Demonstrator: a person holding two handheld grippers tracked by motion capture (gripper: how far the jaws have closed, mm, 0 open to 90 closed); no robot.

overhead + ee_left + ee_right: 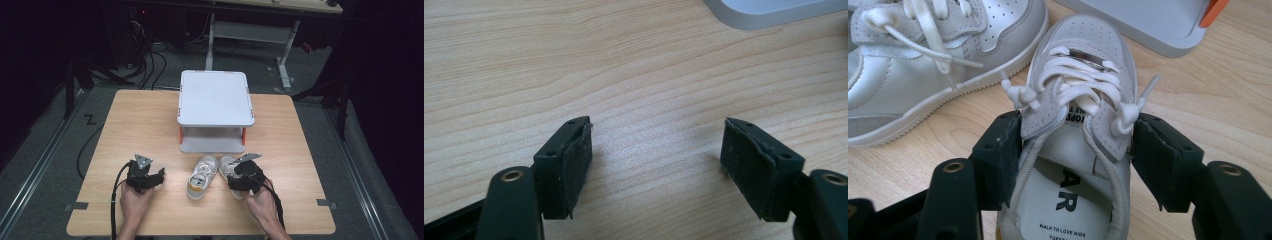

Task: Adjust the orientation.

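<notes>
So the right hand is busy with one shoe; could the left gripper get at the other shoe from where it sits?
Probably yes: the left gripper is open and only bare table lies between it and the other shoe.

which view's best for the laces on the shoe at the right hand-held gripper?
The right gripper view: the laces sit close up, knots and loose ends distinct, between the right hand-held gripper jaws. The high view shows that shoe small and partly covered by the gripper, laces unreadable. The left gripper view looks at bare table.
</notes>
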